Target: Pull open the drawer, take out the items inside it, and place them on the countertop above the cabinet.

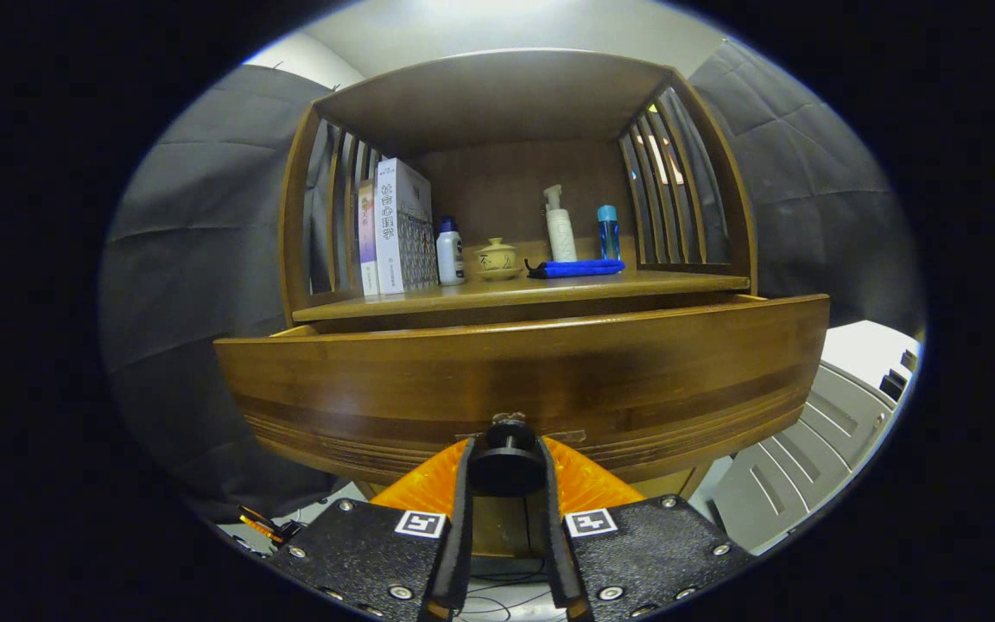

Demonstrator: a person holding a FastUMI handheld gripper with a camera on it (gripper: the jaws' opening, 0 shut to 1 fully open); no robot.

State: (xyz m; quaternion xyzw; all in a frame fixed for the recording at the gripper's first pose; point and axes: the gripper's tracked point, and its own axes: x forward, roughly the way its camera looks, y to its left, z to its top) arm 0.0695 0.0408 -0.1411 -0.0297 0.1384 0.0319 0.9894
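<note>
Claw [506,471]: pinching the dark round knob [507,462], one finger pressing on each side of it
Knob: sitting at the middle of the drawer [515,380] front, low on the panel, caught between the two fingers
Drawer: standing pulled out from the cabinet [726,216], its wide curved wooden front leaning toward the camera and its top edge lying clear of the cabinet body; inside hidden behind the front panel, so contents impossible to tell
Desk [532,292]: running as the wooden countertop just above and behind the drawer, under a roofed shelf with slatted sides
Books [394,229]: standing upright at the left end of the desk, close against the left slats, a thick white one with a thinner one beside it
White bottle [450,252]: standing upright just right of the books, dark cap on top
Small lidded pot [497,259]: resting near the middle of the desk, between the white bottle and the blue cloth
Blue cloth [577,269]: lying flat and folded, right of the pot
Tall white pump bottle [560,225]: standing behind the cloth
Blue-capped bottle [607,231]: standing upright just right of the pump bottle, near the right slats
Grey ribbed panel [808,449]: lying low to the right, beyond the drawer's right end
</note>
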